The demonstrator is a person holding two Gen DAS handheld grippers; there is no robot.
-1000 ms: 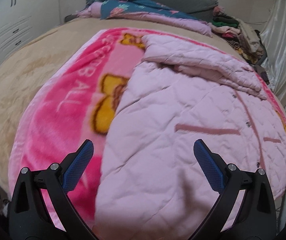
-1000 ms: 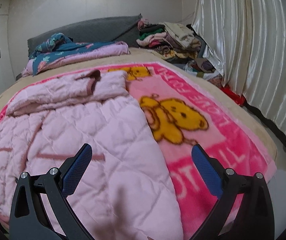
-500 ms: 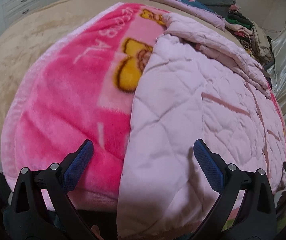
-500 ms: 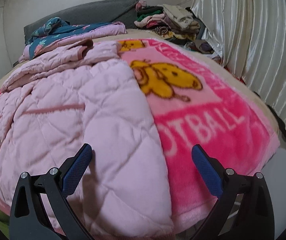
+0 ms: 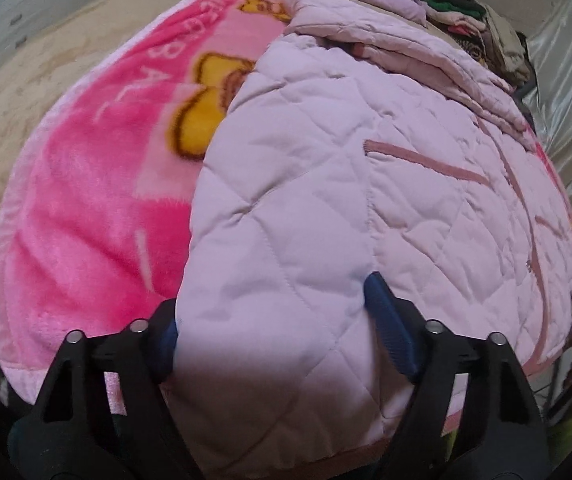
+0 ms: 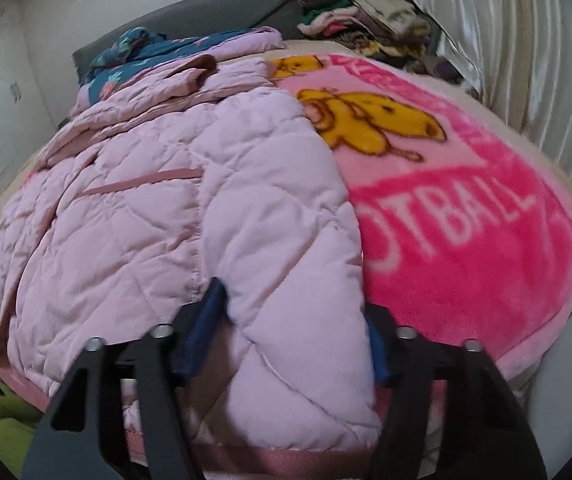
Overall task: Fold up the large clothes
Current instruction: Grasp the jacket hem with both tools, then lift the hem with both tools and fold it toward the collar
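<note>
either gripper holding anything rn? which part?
Both grip the pink quilted jacket at its near hem: left gripper at one corner, right gripper at the other.

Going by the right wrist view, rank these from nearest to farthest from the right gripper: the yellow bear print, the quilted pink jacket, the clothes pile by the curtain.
1. quilted pink jacket, between the right gripper fingers.
2. yellow bear print, mid-blanket, right of the jacket.
3. clothes pile, far right corner.

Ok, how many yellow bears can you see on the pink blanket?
2. A large bear beside the quilted jacket's right edge; a small bear past it, at the blanket's far end. The jacket may hide more.
</note>
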